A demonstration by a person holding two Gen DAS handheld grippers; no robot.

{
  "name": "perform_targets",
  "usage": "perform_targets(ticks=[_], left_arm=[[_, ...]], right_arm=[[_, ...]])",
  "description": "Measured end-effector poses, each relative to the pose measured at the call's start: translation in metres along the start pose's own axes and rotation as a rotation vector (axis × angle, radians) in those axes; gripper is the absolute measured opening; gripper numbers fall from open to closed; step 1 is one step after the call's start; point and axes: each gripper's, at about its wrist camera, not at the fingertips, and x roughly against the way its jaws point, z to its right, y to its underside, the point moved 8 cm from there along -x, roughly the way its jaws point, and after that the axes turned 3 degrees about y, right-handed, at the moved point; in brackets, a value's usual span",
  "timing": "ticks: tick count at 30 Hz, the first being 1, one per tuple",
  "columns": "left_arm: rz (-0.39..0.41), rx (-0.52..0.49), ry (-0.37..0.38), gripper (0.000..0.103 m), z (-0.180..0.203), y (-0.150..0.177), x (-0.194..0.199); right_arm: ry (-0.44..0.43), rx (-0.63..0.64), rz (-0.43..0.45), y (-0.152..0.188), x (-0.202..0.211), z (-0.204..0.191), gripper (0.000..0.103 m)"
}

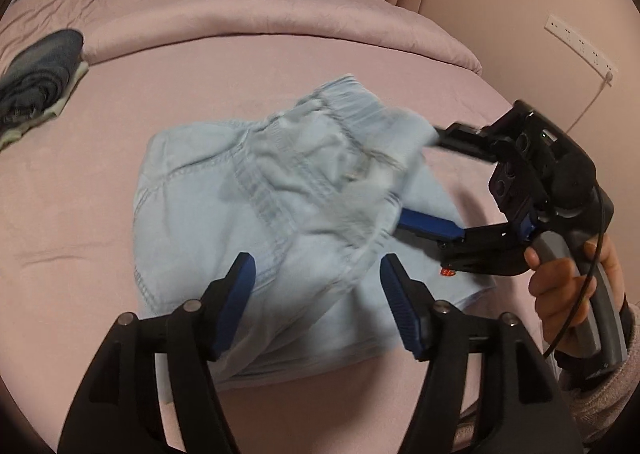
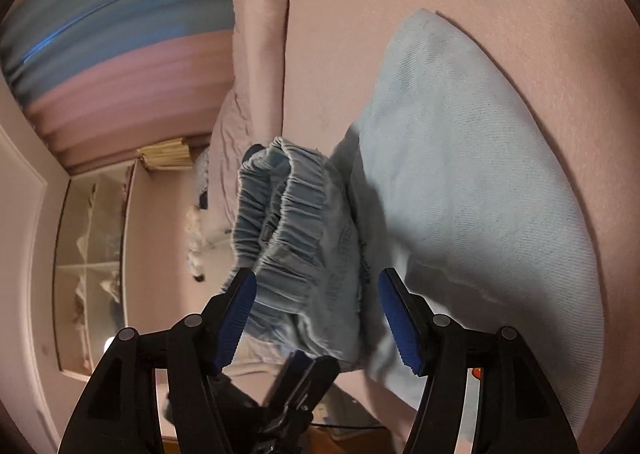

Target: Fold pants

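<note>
light blue pants (image 1: 256,190) are lying half-folded in the middle of the pink bed (image 1: 80,214), elastic waistband (image 2: 288,198) bunched up & lifted on the right side; left gripper (image 1: 316,302) is just hovering over the near edge w/ fingers spread wide, nothing in them; right gripper (image 2: 316,314) also spread wide, waistband sitting btwn the blue pads (image 2: 396,318) but not pinched afaict; dark clothes pile (image 1: 36,86) far left on the bed.

Pants (image 1: 256,190) on the bed (image 1: 100,238); clothes pile (image 1: 36,82) far left, well apart
</note>
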Motion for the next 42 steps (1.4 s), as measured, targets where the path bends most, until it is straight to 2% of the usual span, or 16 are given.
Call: perform_targets(ticks=[4, 7, 10, 13, 15, 16, 17, 18, 21, 26, 29, 33, 36, 39, 42], left_arm=[[0.004, 0.066, 0.058, 0.065, -0.012, 0.012, 0.015], [0.029, 0.122, 0.057, 0.067, -0.025, 0.017, 0.030], [0.048, 0.168, 0.037, 0.068, -0.039, 0.022, 0.041], [0.062, 0.217, -0.003, 0.069, -0.057, 0.027, 0.050], [0.063, 0.257, -0.034, 0.069, -0.073, 0.033, 0.055], [0.063, 0.271, -0.043, 0.069, -0.079, 0.033, 0.055], [0.064, 0.292, -0.054, 0.069, -0.085, 0.037, 0.058], [0.066, 0.308, -0.065, 0.069, -0.090, 0.039, 0.061], [0.069, 0.341, -0.087, 0.069, -0.100, 0.042, 0.066], [0.071, 0.351, -0.093, 0.069, -0.106, 0.045, 0.068], [0.063, 0.341, -0.084, 0.069, -0.102, 0.043, 0.061], [0.041, 0.325, -0.065, 0.069, -0.091, 0.040, 0.048], [0.025, 0.304, -0.055, 0.069, -0.083, 0.036, 0.042], [0.016, 0.287, -0.056, 0.069, -0.080, 0.030, 0.039], [0.007, 0.266, -0.066, 0.069, -0.077, 0.025, 0.036]], right_arm=[[-0.038, -0.037, -0.001, 0.002, 0.005, -0.002, 0.073], [-0.002, -0.013, -0.019, 0.005, 0.003, -0.005, 0.073], [0.106, 0.052, -0.043, 0.006, -0.012, -0.013, 0.073], [0.278, 0.180, -0.058, 0.010, -0.030, -0.021, 0.073], [0.379, 0.272, -0.056, 0.012, -0.040, -0.026, 0.062], [0.417, 0.312, -0.055, 0.012, -0.045, -0.028, 0.049], [0.452, 0.346, -0.046, 0.013, -0.047, -0.029, 0.041], [0.471, 0.377, -0.035, 0.012, -0.048, -0.032, 0.039], [0.474, 0.462, -0.002, 0.014, -0.041, -0.048, 0.034], [0.436, 0.532, 0.094, 0.014, -0.005, -0.084, 0.033], [0.469, 0.570, 0.149, 0.011, 0.021, -0.087, 0.033], [0.524, 0.571, 0.159, 0.013, 0.038, -0.063, 0.033], [0.549, 0.486, 0.145, 0.008, 0.038, -0.033, 0.033], [0.617, 0.453, 0.152, 0.001, 0.038, -0.007, 0.033], [0.588, 0.399, 0.139, -0.002, 0.038, 0.003, 0.033]])
